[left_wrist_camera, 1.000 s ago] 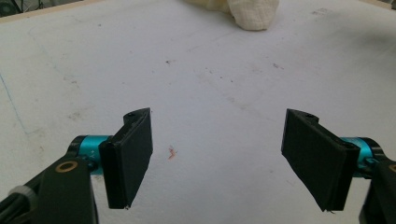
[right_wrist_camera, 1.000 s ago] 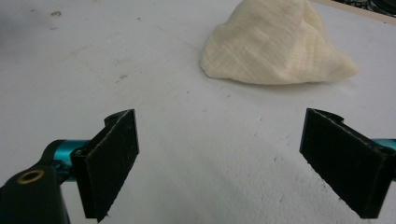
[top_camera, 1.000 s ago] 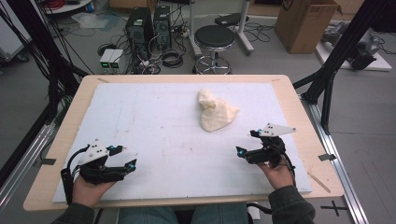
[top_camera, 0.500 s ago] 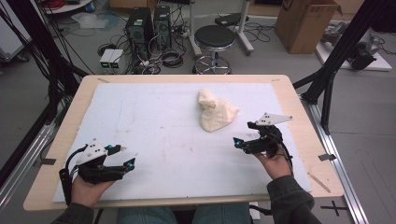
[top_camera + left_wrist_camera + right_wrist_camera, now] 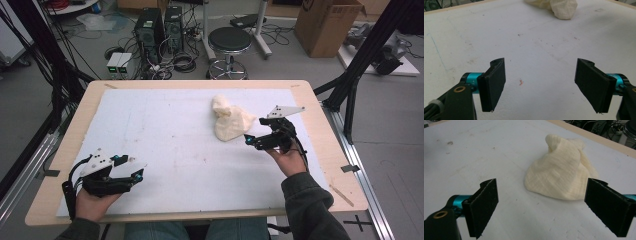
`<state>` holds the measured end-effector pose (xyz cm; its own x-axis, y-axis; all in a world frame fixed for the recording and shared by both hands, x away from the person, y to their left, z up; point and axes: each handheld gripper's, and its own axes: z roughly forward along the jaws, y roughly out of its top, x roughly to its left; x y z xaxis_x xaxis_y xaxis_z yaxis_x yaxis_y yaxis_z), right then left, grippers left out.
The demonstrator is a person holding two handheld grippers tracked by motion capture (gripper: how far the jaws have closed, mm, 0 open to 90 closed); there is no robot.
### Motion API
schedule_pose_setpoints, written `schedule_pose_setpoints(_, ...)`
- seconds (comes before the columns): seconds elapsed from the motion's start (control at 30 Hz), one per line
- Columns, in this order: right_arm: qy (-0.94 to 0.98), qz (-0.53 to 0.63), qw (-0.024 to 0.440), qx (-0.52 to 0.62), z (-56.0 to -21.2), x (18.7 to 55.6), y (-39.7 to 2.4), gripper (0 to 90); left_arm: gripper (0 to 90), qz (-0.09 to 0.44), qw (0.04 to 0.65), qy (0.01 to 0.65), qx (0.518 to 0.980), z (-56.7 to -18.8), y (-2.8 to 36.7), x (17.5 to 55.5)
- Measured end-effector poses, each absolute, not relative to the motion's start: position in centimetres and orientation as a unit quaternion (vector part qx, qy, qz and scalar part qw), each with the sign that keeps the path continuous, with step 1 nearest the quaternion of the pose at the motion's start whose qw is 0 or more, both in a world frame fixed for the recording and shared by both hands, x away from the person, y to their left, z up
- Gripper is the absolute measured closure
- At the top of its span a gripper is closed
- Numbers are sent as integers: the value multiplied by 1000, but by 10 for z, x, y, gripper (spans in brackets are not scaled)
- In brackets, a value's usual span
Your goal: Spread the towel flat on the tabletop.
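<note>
No legible text, label, brand or number anywhere. Dark mark on cardboard box (image 5: pixel 327 22) too blurred to read. Black cross marked on floor (image 5: pixel 361 221) beside table (image 5: pixel 320 107), bottom right.

Gripper (image 5: pixel 541 87): jaws stood wide apart, nothing between them.
Mat (image 5: pixel 529 50): white, scuffed, with a small red speck below the jaws.
Cloth (image 5: pixel 560 7): cream, crumpled, at the far edge, well apart.
</note>
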<state>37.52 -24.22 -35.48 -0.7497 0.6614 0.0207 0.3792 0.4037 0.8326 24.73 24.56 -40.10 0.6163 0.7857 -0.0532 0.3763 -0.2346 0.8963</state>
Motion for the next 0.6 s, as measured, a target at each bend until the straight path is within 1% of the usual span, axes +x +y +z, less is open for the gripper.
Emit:
schedule_pose_setpoints(0.13,822,445,151,321,-351,383,-240,111,254,211,486,382,757,-401,245,248)
schedule_pose_setpoints(0.6,827,433,156,324,-339,410,-227,111,254,212,487,385,755,-401,247,248)
